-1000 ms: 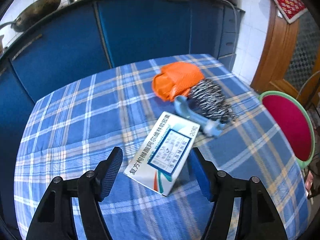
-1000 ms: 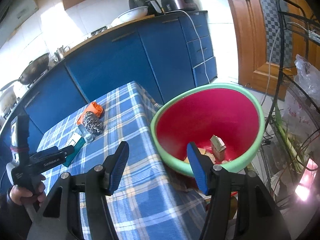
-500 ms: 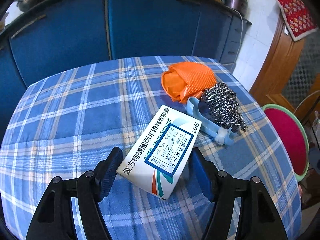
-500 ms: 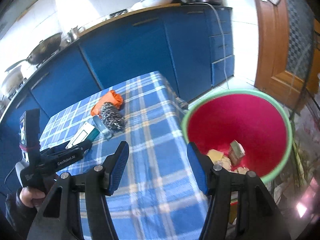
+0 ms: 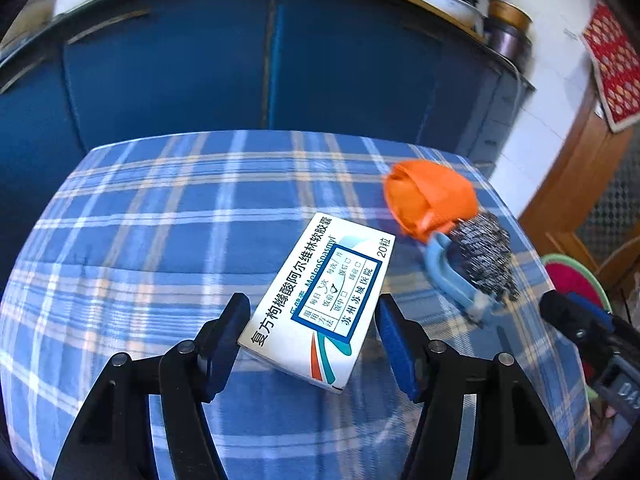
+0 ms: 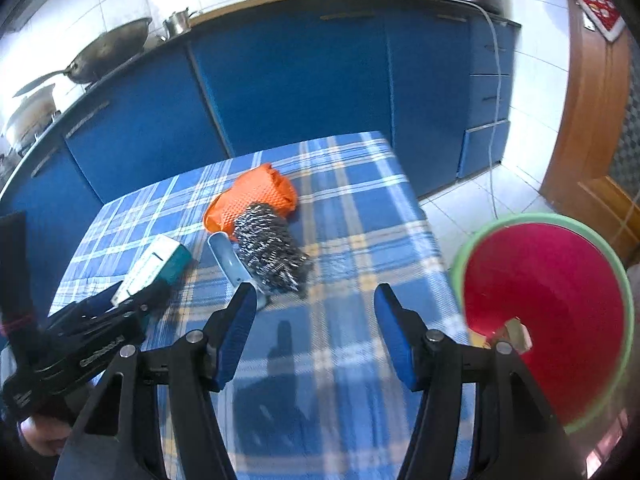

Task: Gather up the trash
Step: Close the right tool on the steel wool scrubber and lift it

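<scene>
Now the box (image 5: pixel 320 300) lies flat on the surface (image 5: pixel 140 240), framed between the spread fingers of the left gripper (image 5: pixel 312 344). Probably light, crushable card, it is best pinched across its 2 long edges. The right gripper (image 6: pixel 316 332) is released, empty.

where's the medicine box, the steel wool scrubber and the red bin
medicine box (image 5: pixel 320 304): left wrist view, middle of its printed top face
steel wool scrubber (image 6: pixel 272 252): right wrist view, centre of the wire ball
red bin (image 6: pixel 560 292): right wrist view, bare red inner wall
</scene>
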Demonstrator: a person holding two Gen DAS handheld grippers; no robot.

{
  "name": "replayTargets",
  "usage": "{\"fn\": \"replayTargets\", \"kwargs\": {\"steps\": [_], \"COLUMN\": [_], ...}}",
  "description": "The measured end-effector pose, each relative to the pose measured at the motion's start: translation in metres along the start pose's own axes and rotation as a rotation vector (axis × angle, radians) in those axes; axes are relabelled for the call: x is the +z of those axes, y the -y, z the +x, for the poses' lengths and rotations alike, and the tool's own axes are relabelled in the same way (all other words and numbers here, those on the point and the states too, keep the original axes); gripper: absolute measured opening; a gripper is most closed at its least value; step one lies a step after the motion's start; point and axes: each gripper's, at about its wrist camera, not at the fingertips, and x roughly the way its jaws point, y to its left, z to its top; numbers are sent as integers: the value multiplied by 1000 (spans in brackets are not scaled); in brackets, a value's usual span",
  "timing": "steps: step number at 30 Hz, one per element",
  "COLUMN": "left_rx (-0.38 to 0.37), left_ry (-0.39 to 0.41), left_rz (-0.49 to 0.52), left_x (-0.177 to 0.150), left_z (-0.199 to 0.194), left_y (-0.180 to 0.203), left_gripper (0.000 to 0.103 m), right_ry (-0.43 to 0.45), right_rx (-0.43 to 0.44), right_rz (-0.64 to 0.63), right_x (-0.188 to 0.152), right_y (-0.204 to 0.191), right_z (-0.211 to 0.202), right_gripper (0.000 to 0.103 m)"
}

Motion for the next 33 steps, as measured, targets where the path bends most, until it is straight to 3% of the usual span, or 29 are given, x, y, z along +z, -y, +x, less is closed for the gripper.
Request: {"fn": "replayTargets", "kwargs": {"steps": [6,19,24,33], "left_rx": [28,36,36,35], "left_ry": [-21,-19,-19,-17], "left_rz": [-62,-68,-69,-72], "left_x": [0,1,1,0], "left_z": [6,6,6,6], "left_y": [-16,-19,-20,-20], "left_gripper": [66,65,65,64], "right_ry": [-18,-29,-54,-21], "right_rx": [1,34,65,62], "right_rz": [-33,-31,-6,13], "right_x": [8,23,20,12], "right_y": [-13,-26,-24,-17], "right_z": [20,53,57,36], "right_gripper": [62,62,42,36]}}
